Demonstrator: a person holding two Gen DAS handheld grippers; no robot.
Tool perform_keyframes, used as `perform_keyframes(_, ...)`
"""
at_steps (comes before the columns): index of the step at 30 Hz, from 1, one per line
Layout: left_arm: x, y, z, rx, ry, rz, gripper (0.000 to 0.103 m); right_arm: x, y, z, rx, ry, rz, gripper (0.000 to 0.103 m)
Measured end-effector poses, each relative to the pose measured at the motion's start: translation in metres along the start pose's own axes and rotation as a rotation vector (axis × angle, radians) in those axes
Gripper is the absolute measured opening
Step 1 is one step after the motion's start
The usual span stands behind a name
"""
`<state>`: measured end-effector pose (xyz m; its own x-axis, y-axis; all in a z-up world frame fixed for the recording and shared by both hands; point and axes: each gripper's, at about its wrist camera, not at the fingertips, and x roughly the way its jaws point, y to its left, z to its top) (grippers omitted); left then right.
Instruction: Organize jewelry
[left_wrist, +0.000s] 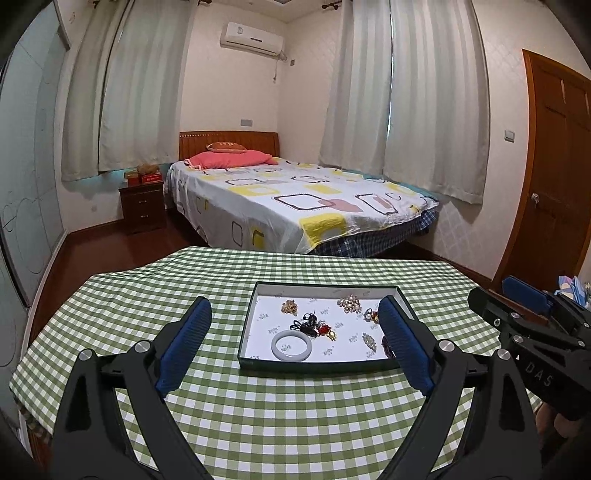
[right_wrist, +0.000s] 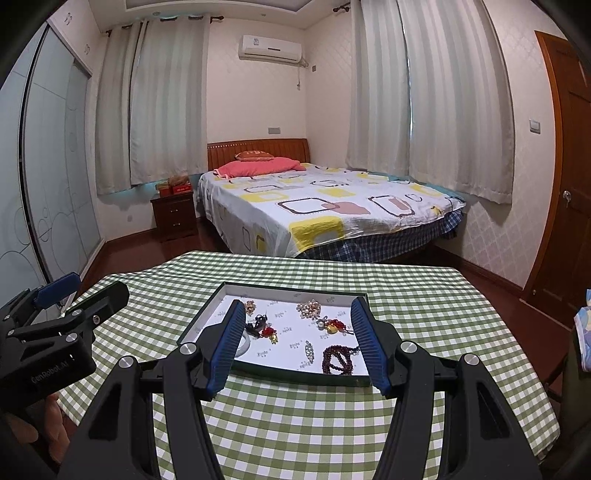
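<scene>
A shallow dark-rimmed tray (left_wrist: 251, 321) with a white floor sits on the green checked table (left_wrist: 258, 406); it also shows in the right wrist view (right_wrist: 288, 373). In it lie a white bangle (left_wrist: 291, 345), a pearl cluster (left_wrist: 349, 303), a gold brooch (left_wrist: 289, 307), red and black charms (left_wrist: 314, 325) and a dark bead bracelet (right_wrist: 338, 360). My left gripper (left_wrist: 295, 308) is open and empty, above the table in front of the tray. My right gripper (right_wrist: 299, 310) is open and empty, its fingers framing the tray's near edge.
A bed (left_wrist: 295, 199) stands beyond the table's far edge, a nightstand (left_wrist: 142, 206) to its left, a wooden door (left_wrist: 554, 177) at right, sliding wardrobe doors (right_wrist: 44, 184) at left. Each gripper shows at the edge of the other's view.
</scene>
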<state>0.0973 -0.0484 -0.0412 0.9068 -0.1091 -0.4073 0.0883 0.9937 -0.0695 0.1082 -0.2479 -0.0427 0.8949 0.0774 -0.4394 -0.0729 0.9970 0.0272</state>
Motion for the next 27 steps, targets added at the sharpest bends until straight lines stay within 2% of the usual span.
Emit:
perform_keyframes(7, -0.0037, 0.0015, 0.0016, -0.002, -0.014, 0.004, 0.091, -0.0011, 0.0017, -0.0002, -0.002, -0.003, 0.001, 0.058)
perform_keyframes(15, -0.0087, 0.0008, 0.004, 0.012, -0.042, 0.053, 0.098, -0.0018, 0.0032, -0.0001, -0.004, -0.004, 0.002, 0.058)
perform_keyframes(27, -0.0083, 0.0032, 0.0059, 0.018, -0.039, 0.044, 0.099, -0.002, 0.0037, -0.0004, -0.005, -0.003, 0.002, 0.058)
